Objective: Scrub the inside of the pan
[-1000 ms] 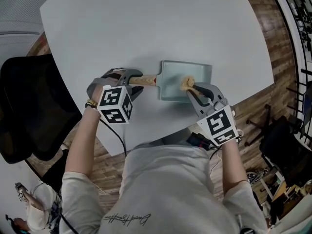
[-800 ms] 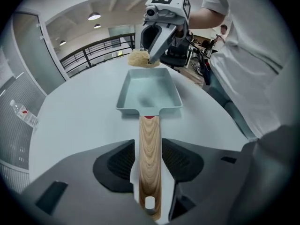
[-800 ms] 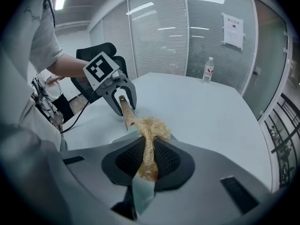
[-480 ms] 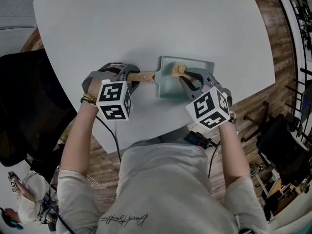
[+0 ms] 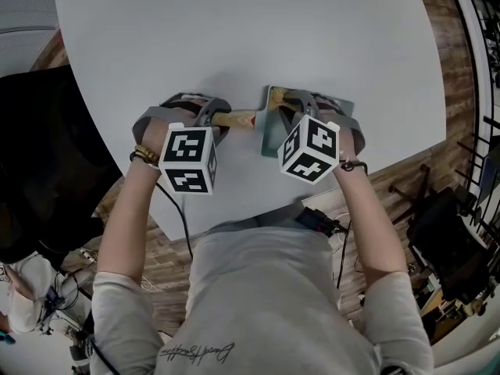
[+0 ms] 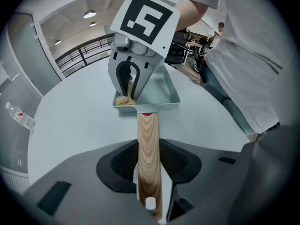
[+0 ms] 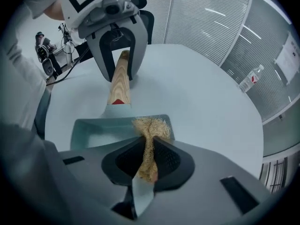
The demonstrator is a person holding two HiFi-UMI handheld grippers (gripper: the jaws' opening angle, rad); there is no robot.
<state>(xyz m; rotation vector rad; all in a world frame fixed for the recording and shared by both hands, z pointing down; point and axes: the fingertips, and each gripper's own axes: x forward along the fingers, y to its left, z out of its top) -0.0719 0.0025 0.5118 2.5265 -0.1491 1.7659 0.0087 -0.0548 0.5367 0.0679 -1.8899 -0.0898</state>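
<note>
Cursive script on the person's shirt (image 5: 197, 353), near edge: too small to read. No other legible text.

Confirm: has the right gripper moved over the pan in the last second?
Yes. The right gripper and its scrubber slid across the pan toward its wooden handle, away from the table's near edge.

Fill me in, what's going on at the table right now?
A person works with a gripper in each hand. The left gripper is clamped on the wooden handle of the pan, steadying it on the table. The right gripper pinches a tan fibrous scrubber and has it down inside the pan, at a corner near the handle end. Scrubbing looks under way.
</note>
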